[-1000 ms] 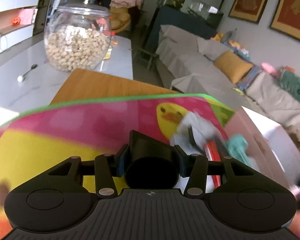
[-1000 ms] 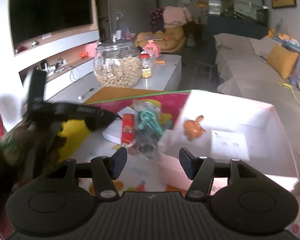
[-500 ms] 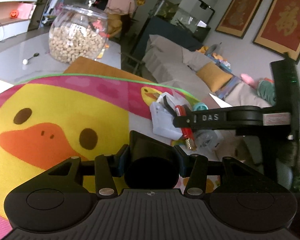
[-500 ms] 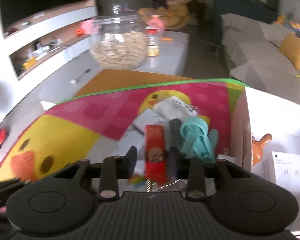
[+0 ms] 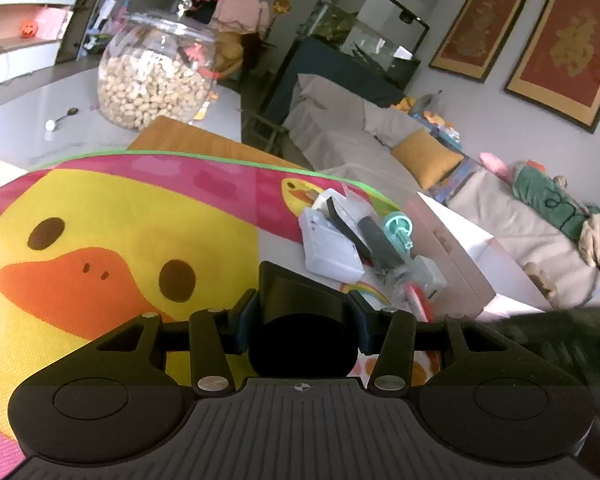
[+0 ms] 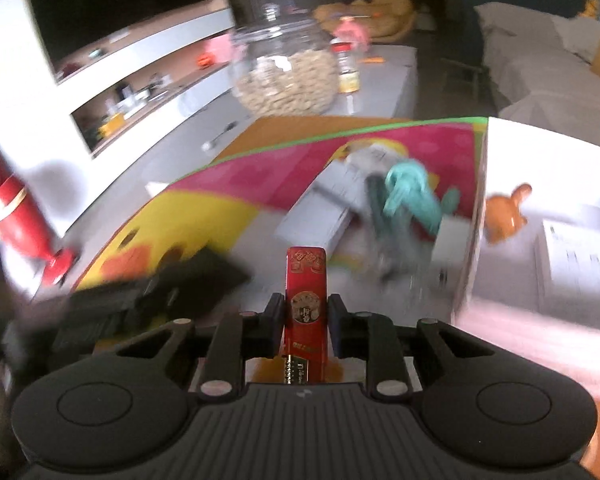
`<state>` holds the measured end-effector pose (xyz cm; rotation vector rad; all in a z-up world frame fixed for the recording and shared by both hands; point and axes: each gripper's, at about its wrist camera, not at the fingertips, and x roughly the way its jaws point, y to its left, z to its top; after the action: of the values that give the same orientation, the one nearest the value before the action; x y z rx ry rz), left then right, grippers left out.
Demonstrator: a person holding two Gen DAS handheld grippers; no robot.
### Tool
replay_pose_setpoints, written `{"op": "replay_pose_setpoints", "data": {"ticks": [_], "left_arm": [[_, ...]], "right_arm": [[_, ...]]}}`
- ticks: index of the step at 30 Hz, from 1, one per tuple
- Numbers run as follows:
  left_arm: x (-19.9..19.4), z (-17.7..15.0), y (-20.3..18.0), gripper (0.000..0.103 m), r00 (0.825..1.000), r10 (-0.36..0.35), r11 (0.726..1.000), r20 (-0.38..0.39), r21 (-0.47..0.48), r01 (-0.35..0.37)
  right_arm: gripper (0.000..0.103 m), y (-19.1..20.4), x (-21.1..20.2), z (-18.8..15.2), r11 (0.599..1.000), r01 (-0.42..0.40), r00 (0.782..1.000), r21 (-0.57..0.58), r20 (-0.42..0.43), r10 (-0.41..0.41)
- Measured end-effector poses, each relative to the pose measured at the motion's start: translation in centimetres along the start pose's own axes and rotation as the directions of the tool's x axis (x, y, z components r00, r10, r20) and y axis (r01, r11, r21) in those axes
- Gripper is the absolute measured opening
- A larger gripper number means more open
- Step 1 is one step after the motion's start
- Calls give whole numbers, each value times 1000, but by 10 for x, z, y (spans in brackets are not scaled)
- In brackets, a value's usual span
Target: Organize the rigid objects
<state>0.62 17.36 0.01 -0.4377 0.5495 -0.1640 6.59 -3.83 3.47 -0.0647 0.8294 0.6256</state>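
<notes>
My right gripper [image 6: 305, 314] is shut on a narrow red pack [image 6: 305, 280] with gold print, holding it upright above the duck mat [image 6: 204, 208]. Beyond it lies a blurred pile: a flat white box [image 6: 320, 216], a dark roller and a teal plastic piece [image 6: 410, 192]. In the left wrist view my left gripper [image 5: 302, 320] is shut on a black blocky object [image 5: 300, 300] that fills the gap between its blue pads. The same pile lies ahead to its right, with the white box [image 5: 328, 244] and the teal piece [image 5: 398, 228].
An open white storage box [image 6: 540, 148] at the right holds an orange toy [image 6: 504, 216] and a white card. A big glass jar of peanuts [image 5: 156, 80] and a spoon [image 5: 60, 118] stand on the grey table behind. A red bottle [image 6: 16, 216] is far left.
The right gripper closed on the red pack in the pile and drew it back out. The left gripper swung back over the duck's face, then held still with its black object.
</notes>
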Motion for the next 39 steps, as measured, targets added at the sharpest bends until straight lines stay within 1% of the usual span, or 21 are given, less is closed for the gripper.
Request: {"op": "replay_pose_setpoints", "data": {"ticks": [4, 7, 8, 9, 11, 13, 15, 16, 17, 19, 20, 21, 25, 27, 29, 31, 32, 34, 36, 38, 39], "left_arm": [[-1, -1, -2, 52, 1000, 4, 1000, 4, 10, -4], [-3, -2, -4, 52, 1000, 5, 1000, 4, 18, -6], [-4, -2, -6, 52, 1000, 1, 1000, 0, 14, -1], [-5, -2, -8, 52, 1000, -8, 1000, -4, 11, 8], [-10, -5, -15, 52, 1000, -28, 999, -4, 14, 28], [-14, -9, -27, 52, 999, -52, 998, -12, 37, 52], [-14, -13, -39, 52, 997, -68, 995, -30, 73, 70], [-12, -16, -44, 52, 997, -71, 993, -41, 91, 74], [-10, -19, -49, 52, 996, -73, 991, -53, 108, 78], [-4, -25, -58, 52, 995, -69, 987, -78, 137, 79], [-3, -28, -62, 52, 994, -66, 986, -87, 147, 79], [0, -31, -66, 52, 993, -63, 984, -100, 158, 78], [7, -33, -74, 52, 991, -56, 977, -124, 196, 80], [11, -30, -75, 52, 990, -50, 972, -133, 222, 79], [16, -29, -72, 52, 988, -63, 965, -140, 243, 96], [20, -28, -63, 53, 980, -117, 972, -158, 185, 146], [18, -29, -58, 53, 978, -137, 974, -154, 159, 162], [16, -30, -50, 53, 974, -170, 976, -149, 109, 187], [16, -29, -48, 53, 973, -181, 977, -145, 85, 195], [18, -28, -48, 53, 973, -178, 978, -147, 86, 192], [18, -26, -48, 53, 973, -177, 978, -148, 85, 191]], "right_arm": [[22, 6, -28, -37, 996, 20, 1000, -88, -5, -21], [23, 4, -46, -61, 987, 96, 995, -133, -1, -97], [26, 2, -51, -68, 982, 132, 991, -136, 7, -133], [35, 0, -56, -75, 975, 173, 985, -141, 15, -172], [45, -4, -64, -85, 961, 236, 972, -146, 33, -234], [48, -11, -70, -94, 946, 292, 957, -142, 46, -288], [48, -19, -78, -103, 927, 349, 937, -140, 57, -344], [48, -21, -79, -107, 905, 399, 917, -150, 67, -393], [50, -23, -80, -112, 877, 452, 892, -164, 82, -444], [55, -28, -81, -118, 830, 530, 848, -174, 118, -517], [57, -32, -82, -119, 828, 536, 844, -163, 123, -522], [57, -36, -84, -119, 842, 522, 852, -136, 120, -509], [59, -56, -89, -114, 906, 423, 902, -2, 100, -420], [59, -68, -89, -107, 928, 368, 922, 63, 101, -373], [60, -81, -90, -101, 936, 331, 929, 123, 133, -346], [62, -90, -89, -99, 939, 302, 928, 167, 173, -329], [66, -96, -87, -100, 941, 284, 931, 182, 182, -317], [67, -109, -82, -103, 944, 234, 948, 231, 160, -274], [68, -118, -85, -104, 945, 185, 959, 270, 162, -234], [69, -118, -87, -106, 945, 186, 957, 269, 170, -236], [71, -116, -84, -103, 944, 204, 956, 258, 156, -249]]}}
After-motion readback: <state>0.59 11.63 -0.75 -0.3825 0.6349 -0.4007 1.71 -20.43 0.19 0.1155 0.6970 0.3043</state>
